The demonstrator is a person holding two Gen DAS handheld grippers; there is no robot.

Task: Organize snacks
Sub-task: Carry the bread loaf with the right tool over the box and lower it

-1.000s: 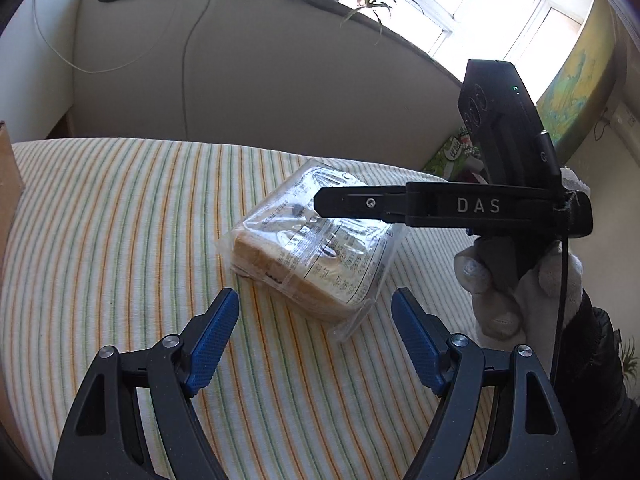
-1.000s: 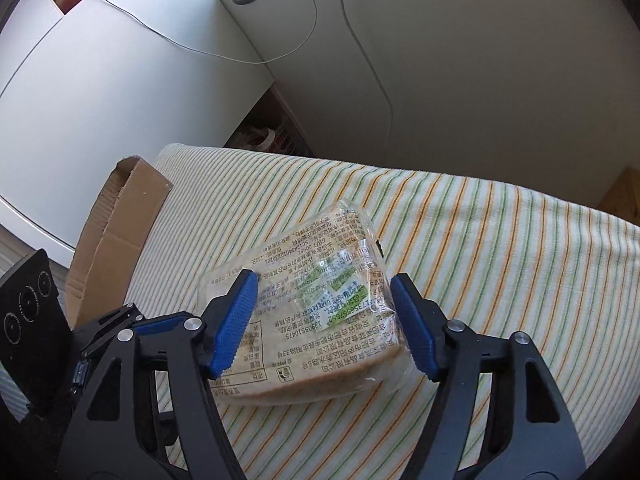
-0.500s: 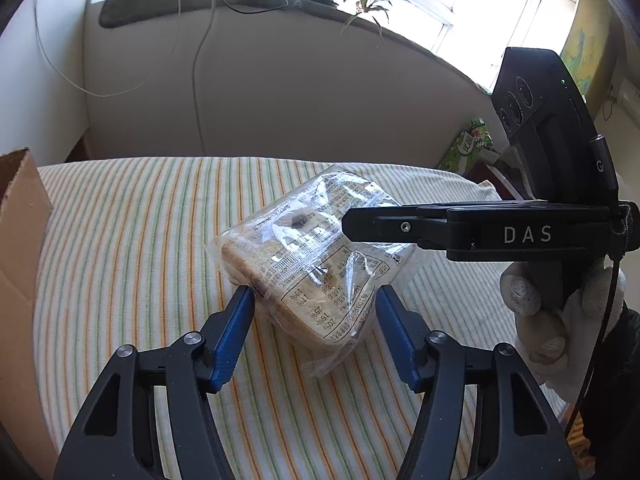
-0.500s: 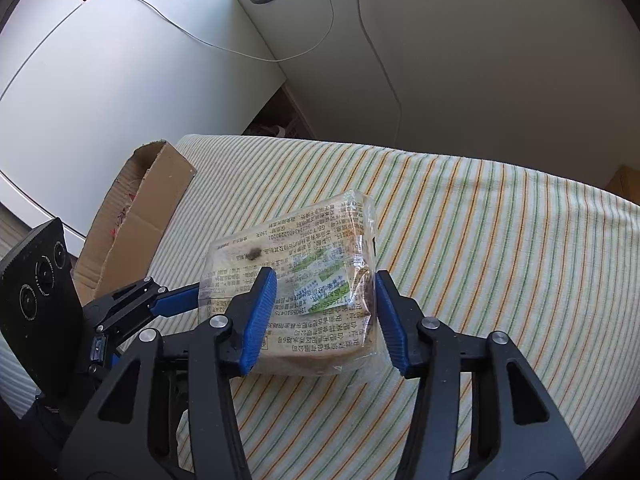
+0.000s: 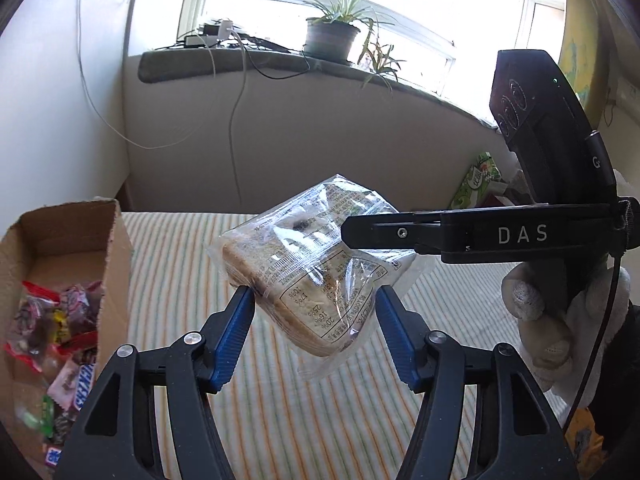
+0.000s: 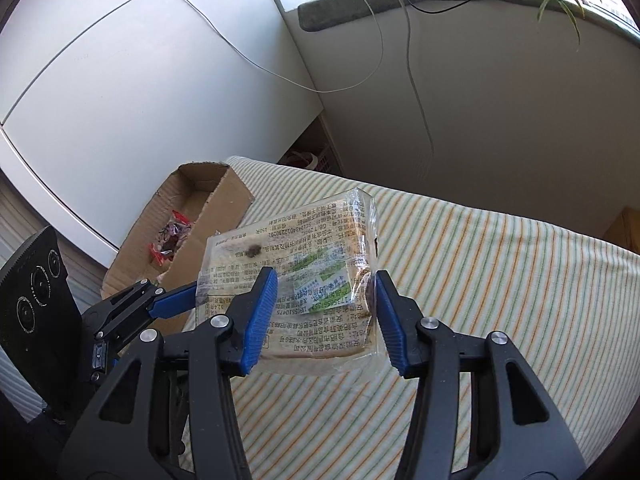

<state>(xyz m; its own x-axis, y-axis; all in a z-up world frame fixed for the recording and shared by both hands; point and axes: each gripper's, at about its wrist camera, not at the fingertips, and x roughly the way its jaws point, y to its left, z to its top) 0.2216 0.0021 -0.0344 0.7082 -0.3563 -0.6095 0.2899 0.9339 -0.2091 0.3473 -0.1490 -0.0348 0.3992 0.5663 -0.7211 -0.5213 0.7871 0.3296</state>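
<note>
A clear plastic bag of sliced bread (image 5: 312,276) with printed text hangs in the air above the striped table. My left gripper (image 5: 314,312) is shut on its near end. My right gripper (image 6: 326,304) is shut on it from the other side, and its black body shows in the left wrist view (image 5: 480,234). The bread bag also shows in the right wrist view (image 6: 296,268). A cardboard box (image 5: 60,248) with several wrapped candies (image 5: 60,332) stands at the left; it also shows in the right wrist view (image 6: 188,216).
The table has a striped cloth (image 5: 180,280) (image 6: 500,280). A green snack packet (image 5: 478,180) lies at the far right. A wall and a windowsill with a potted plant (image 5: 330,36) and cables rise behind. A white cabinet (image 6: 140,80) stands beyond the box.
Both grippers closed on the bread bag and lifted it off the table. The view shifted toward the cardboard box, which now shows its candies.
</note>
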